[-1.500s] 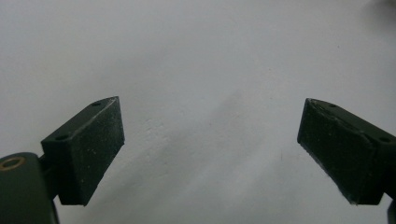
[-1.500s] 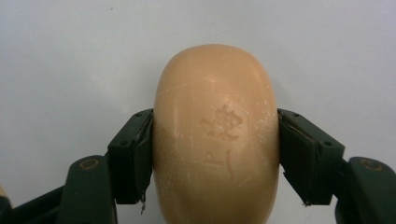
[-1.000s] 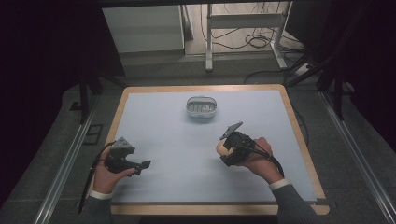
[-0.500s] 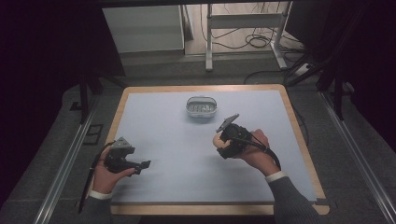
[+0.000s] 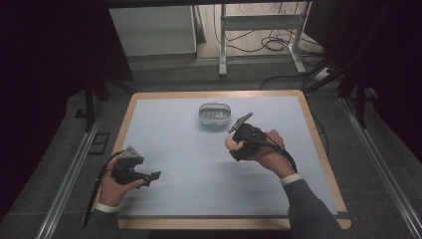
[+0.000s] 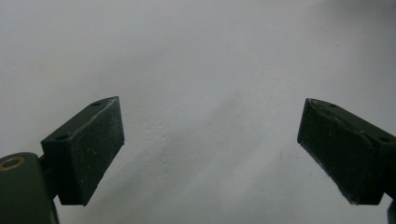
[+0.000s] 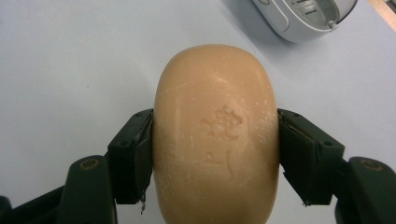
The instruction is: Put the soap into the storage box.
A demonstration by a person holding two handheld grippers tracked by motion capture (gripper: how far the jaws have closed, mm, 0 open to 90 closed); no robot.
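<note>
A tan oval bar of soap with a stamped mark sits clamped between the jaws of my right gripper, which is shut on it. From above, the right gripper holds the soap over the pale blue mat, just right of and nearer than a grey soap dish. The dish's edge appears at the top of the right gripper view. My left gripper hovers at the near left of the mat, open, with nothing between its pads.
The pale blue mat covers a wood-rimmed table. Metal rails run along both sides on the floor. A table leg frame and cables lie beyond the far edge.
My right gripper has carried the soap forward and slightly left, closer to the soap dish. The left gripper has stayed in place.
</note>
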